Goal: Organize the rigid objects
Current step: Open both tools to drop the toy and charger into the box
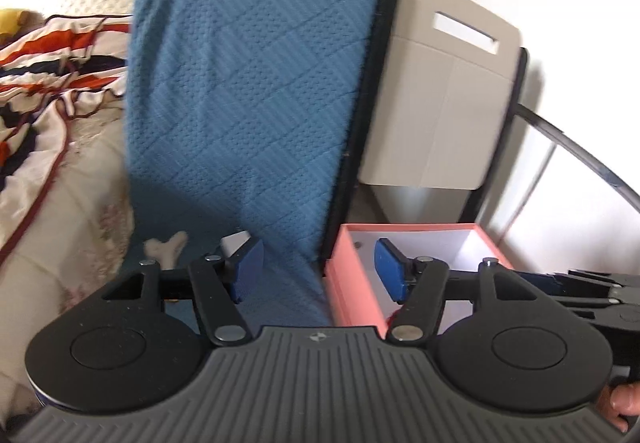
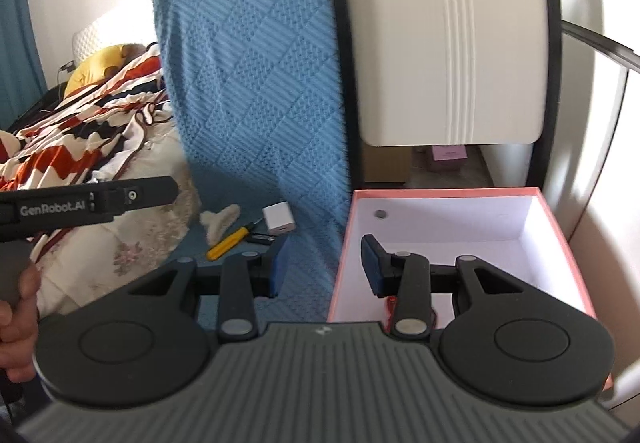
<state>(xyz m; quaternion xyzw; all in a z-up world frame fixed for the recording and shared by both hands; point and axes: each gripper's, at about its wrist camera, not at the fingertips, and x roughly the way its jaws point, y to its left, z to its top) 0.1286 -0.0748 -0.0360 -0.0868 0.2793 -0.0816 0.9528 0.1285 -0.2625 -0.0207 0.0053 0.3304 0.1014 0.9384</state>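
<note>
Both of your grippers are hanging empty right now: the left gripper (image 1: 316, 271) is spread wide with nothing between its blue pads, and the right gripper (image 2: 326, 263) is sitting part-open with nothing in it either. The landmark here is the pink cardboard box with the white inside (image 2: 552, 243), and it's looking almost bare apart from a bit of red something near its front wall, half hidden behind your right jaw. The stuff you're sorting is lying to the left of that box on the blue quilted blanket (image 2: 256, 83): a small white cube charger (image 2: 279, 219), a yellow-handled screwdriver (image 2: 226, 242), a little dark stick-shaped thing (image 2: 260, 239) I can't make out, and a pale bone-shaped piece (image 2: 220, 221) furthest from the box. What's worrying me: the blanket is soft and sloping down off a chair back, so I'm guessing anything nudged will be sliding or sinking into the folds. The screwdriver and the dark stick are lying touching, so a sloppy pinch could be dragging both. Your right jaw is hovering right over the box's near edge, so dropping low could be knocking it. Behind the box a beige plastic panel (image 2: 448, 63) is standing, and left of it all a bed with a striped orange and white cover (image 2: 80, 123).
</note>
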